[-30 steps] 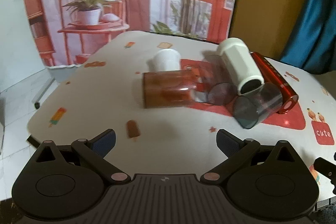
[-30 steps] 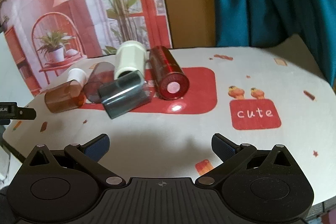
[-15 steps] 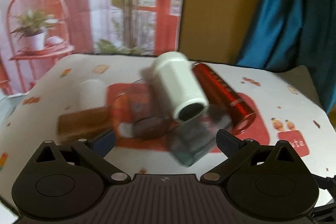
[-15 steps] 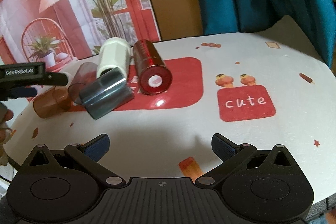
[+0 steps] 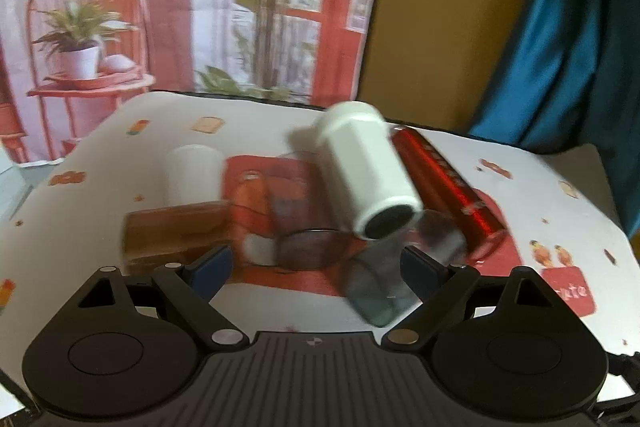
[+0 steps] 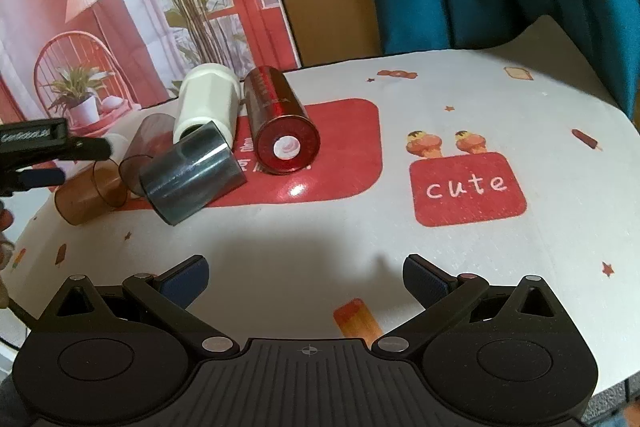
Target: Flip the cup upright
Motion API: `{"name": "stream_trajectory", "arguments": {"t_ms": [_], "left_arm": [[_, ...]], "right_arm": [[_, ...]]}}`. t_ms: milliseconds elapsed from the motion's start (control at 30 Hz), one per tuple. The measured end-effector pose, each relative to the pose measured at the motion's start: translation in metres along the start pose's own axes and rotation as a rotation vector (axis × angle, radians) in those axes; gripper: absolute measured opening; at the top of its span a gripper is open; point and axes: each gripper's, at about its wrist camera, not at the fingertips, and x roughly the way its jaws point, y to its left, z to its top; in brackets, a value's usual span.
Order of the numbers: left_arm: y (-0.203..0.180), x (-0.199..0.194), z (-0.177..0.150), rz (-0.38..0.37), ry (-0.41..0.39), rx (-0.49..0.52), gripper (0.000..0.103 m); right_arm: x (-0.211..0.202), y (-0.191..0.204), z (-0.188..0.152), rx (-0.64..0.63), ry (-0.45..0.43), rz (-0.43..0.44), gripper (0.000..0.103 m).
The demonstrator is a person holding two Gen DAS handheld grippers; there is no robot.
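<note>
Cups (image 5: 368,179) now loom nearer the advancing left gripper (image 5: 316,267).

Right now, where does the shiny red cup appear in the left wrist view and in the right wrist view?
Left wrist: the red cup lies on its side right of centre, beside the white cup.
Right wrist: the red cup lies left of centre, its round end toward the camera, the white cup on its left.
Shared landmark: the red "cute" patch, cut off at the right edge in the left view.
</note>
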Motion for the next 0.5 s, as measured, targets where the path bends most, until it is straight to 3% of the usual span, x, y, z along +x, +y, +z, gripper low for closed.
{"name": "stream_trajectory", "arguments": {"t_ms": [100, 200, 300, 500], "left_arm": [[0.015, -0.004, 0.0, 0.037, -0.004, -0.013, 0.091], [0.027, -0.01, 0.001, 0.027, -0.018, -0.042, 0.091], [0.027, -0.011, 0.001, -0.018, -0.042, -0.035, 0.089], [-0.011, 0.017, -0.002, -0.167, -0.035, 0.137, 0.088]], "right_arm": [[0.004, 0.008, 0.005, -0.017, 0.001, -0.009, 0.103], [0.008, 0.019, 0.01, -0.037, 0.004, 0.005, 0.103], [0.011, 0.029, 0.009, -0.047, 0.013, 0.027, 0.103], [0.011, 0.023, -0.004, -0.041, 0.055, -0.001, 0.103]]}}
